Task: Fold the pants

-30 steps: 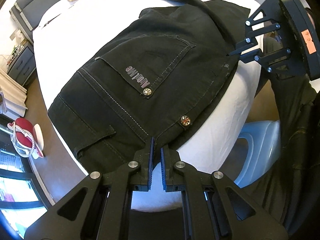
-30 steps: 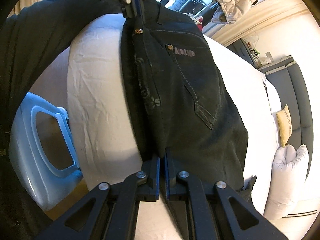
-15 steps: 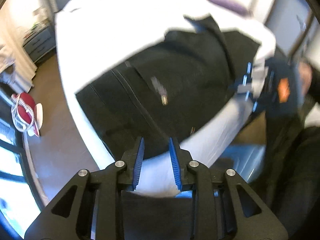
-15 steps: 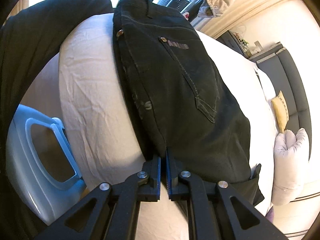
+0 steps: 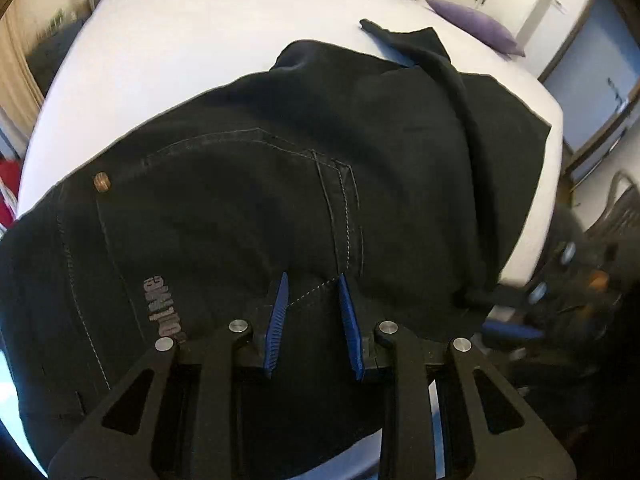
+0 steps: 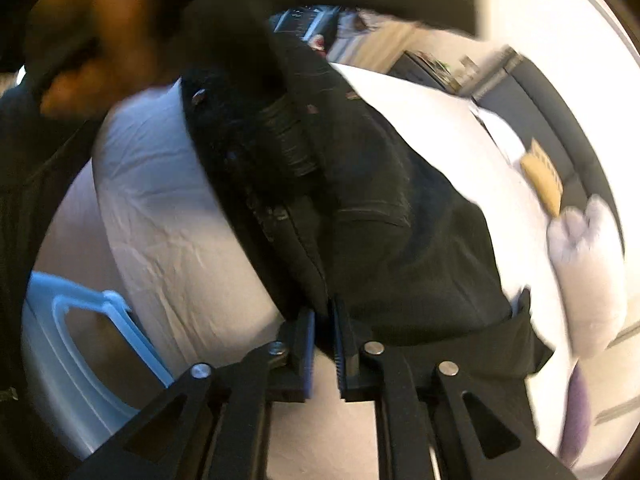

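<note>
Nearest me, my left tongs (image 5: 312,312) stand wide, blue pads (image 5: 279,312) parted with nothing between them, hovering just over the seat of the black pants (image 5: 280,184). Whether the tips touch the cloth I cannot tell. The stitched back pocket seam runs up between the pads, and the printed logo (image 5: 162,308) sits just left of them.

In the right wrist view, my right tongs (image 6: 322,334) are narrow, a slim gap showing between the pads. The near edge of the pants reaches right up to the tips; I cannot tell for sure whether cloth is pinched there or has just slipped free, and the picture is blurred.

The pants lie folded lengthwise on the white bed (image 5: 192,40), waistband end to the left of the pocket seam, legs running away beyond it toward the purple pillow (image 5: 476,32). One leg edge is ridged and bunched on the far side of the seam.

I judge the lengthwise fold done and the cross fold next. That calls for both tongs to take the far leg hems, or the waistband, and carry one end evenly over the other, flattening that ridge first.

Beyond the pants, below the bed edge, stands a pale blue basket (image 6: 92,344).
</note>
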Demonstrator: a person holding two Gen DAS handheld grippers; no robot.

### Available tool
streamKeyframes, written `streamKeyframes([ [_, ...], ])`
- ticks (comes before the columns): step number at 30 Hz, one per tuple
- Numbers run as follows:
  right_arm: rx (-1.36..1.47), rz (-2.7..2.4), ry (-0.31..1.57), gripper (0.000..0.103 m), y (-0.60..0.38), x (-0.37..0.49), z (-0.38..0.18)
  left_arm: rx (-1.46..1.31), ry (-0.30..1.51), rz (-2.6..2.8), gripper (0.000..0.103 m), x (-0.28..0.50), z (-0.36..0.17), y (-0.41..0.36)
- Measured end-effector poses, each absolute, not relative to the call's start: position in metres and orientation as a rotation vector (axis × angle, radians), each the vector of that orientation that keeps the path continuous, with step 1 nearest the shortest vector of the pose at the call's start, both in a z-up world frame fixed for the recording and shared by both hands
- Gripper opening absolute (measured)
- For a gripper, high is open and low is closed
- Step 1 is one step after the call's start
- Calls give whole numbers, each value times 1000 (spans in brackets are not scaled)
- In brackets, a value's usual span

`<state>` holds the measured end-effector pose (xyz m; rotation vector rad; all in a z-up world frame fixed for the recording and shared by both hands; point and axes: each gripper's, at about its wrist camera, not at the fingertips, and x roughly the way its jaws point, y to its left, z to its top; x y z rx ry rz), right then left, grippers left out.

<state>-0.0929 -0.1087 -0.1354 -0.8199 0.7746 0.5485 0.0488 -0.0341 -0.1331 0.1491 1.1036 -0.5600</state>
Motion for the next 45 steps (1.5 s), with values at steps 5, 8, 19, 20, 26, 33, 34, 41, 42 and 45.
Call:
streamKeyframes([
  [5, -491, 509, 835, 60, -157, -81, -105, 70, 1119, -559, 25, 53, -135, -27],
  [8, -197, 432, 855, 60, -207, -50, -75, 69, 1120, -554, 25, 53, -134, -30],
  [19, 245, -34, 876, 60, -341, 141, -38, 13, 1122, -555, 25, 50, -141, -18],
  [20, 249, -67, 901, 60, -343, 160, -44, 14, 1123, -554, 25, 50, -140, -19],
  [26, 201, -168, 1022, 60, -331, 251, -82, 8, 1129, -560, 25, 50, -142, -16],
  [33, 169, -274, 1209, 60, -326, 308, -140, -2, 1137, -572, 25, 52, -143, -13],
  [34, 173, -278, 1210, 61, -327, 311, -145, -1, 1138, -573, 25, 53, -143, -13],
  [41, 256, -231, 1140, 7, -345, 304, -131, 16, 1137, -571, 25, 54, -142, -15],
  [42, 303, -226, 1108, 7, -354, 297, -124, 20, 1137, -569, 25, 53, -143, -18],
  [45, 410, -238, 999, 6, -384, 266, -99, 38, 1135, -564, 25, 52, -141, -23],
])
